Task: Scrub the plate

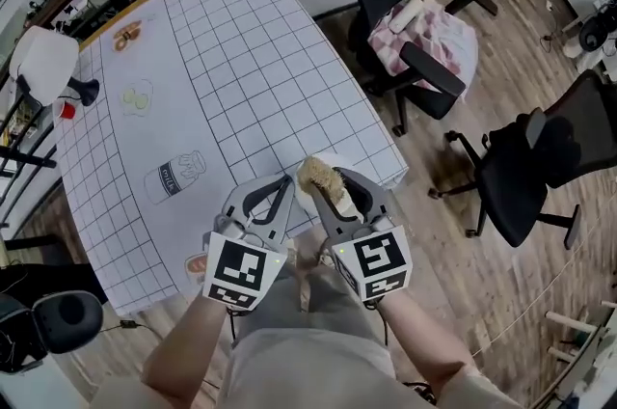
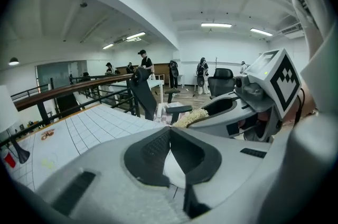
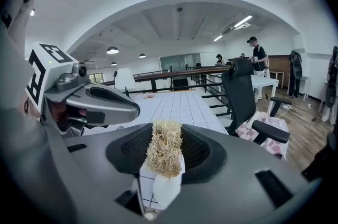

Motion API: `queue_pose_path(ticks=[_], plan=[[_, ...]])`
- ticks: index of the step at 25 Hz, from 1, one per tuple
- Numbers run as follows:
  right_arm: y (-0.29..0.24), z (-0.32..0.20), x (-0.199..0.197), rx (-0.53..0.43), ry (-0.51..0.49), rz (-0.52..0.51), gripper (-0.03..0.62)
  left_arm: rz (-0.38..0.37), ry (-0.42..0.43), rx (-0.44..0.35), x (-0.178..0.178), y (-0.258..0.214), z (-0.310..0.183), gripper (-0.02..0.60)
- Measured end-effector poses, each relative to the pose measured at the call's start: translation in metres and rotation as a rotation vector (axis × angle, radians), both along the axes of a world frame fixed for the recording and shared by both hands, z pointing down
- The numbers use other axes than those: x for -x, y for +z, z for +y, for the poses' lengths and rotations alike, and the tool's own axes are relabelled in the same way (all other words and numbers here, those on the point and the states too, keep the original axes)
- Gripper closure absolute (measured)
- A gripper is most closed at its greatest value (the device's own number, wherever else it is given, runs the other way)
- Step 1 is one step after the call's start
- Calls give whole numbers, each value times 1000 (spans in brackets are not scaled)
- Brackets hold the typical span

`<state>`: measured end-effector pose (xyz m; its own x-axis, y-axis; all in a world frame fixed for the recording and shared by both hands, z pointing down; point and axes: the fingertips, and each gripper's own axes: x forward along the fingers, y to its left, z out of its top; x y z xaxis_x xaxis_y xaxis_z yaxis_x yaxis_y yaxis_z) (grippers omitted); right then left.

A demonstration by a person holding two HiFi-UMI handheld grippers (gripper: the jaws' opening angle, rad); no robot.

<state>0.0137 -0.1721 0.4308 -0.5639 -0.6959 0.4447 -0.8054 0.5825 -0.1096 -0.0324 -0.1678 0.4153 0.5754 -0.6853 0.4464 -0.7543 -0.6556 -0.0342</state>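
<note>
at the near edge of the grid-patterned surface [image 1: 241,79], about 6 o'clock from its middle, the left hand-held gripper [image 2: 170,130] is pinched narrow on what looks like the rim of the white plate [image 2: 174,170]. the right hand-held gripper [image 3: 165,130], just beside it at 3 o'clock, is clamped on a straw-coloured fibre scrubber [image 3: 165,151] poised over the same plate. i can't tell whether the plate rests on the cloth or hangs free. the worry is that one-sided rim hold: a hard scrubbing push could lever the plate out of the jaws and off the edge onto the wooden floor [image 1: 501,282]. the scrubber could also twist loose, or the two heads could knock together.
</note>
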Motion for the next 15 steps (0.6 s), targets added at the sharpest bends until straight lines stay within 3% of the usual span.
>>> queue_pose_path(ticks=[5, 9, 15], plan=[[47, -2, 8, 55, -10, 25, 442, -10, -8, 149, -1, 64, 6, 567], [88, -8, 11, 100, -17, 46, 442, -27, -17, 223, -6, 111, 7, 568], [134, -4, 18, 186, -26, 32, 442, 16, -33, 329, -4, 168, 10, 568]])
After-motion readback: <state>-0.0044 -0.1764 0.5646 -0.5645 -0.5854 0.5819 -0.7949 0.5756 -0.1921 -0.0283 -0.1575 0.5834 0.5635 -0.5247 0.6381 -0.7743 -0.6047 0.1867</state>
